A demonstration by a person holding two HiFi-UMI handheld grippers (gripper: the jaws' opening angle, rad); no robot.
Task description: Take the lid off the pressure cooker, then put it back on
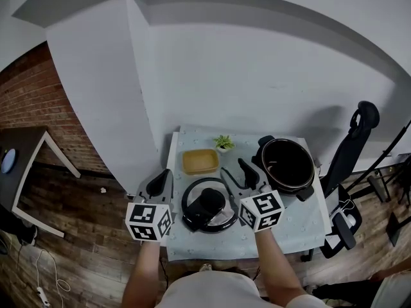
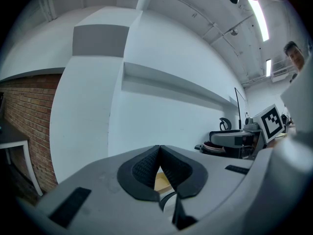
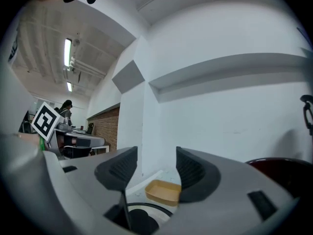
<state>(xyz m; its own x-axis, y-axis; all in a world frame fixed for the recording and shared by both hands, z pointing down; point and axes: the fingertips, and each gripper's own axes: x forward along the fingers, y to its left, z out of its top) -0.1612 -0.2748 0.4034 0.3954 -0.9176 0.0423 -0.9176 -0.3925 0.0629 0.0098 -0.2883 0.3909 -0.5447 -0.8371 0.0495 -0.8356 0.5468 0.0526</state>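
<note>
**Left gripper** (image 2: 159,153): the jaws are closed, pad against pad, with nothing between them. It hangs just left of the lid (image 1: 207,205), over the left edge of the table (image 1: 295,222), and touches nothing. Closed and empty, it appears parked clear of the work.

**Right gripper** (image 3: 156,161): the jaws are apart and the gap is empty. Its own view looks through the gap at the tray (image 1: 200,161), with the dark top of the lid lower down. It sits just right of the lid and above it. No view shows contact. The open gap suits an approach to the raised dark centre of the lid, which is the likely place to grip.

**Lid**: it lies flat on the table, top side up, near the front edge and between the 2 grippers. Set down this way, its centre can be reached from above.

**Pot** (image 1: 287,164): it stands uncovered behind and to the right of the lid, apart from it, with its dark inside showing. Step 1 of 2 (lid off) looks complete. Step 2 (lid back on) is not yet begun.

**Other items**: the tray lies just behind the lid, and a small plant (image 1: 223,142) stands behind the tray. Both are off the line from the lid to the pot, so they should not obstruct the return.
</note>
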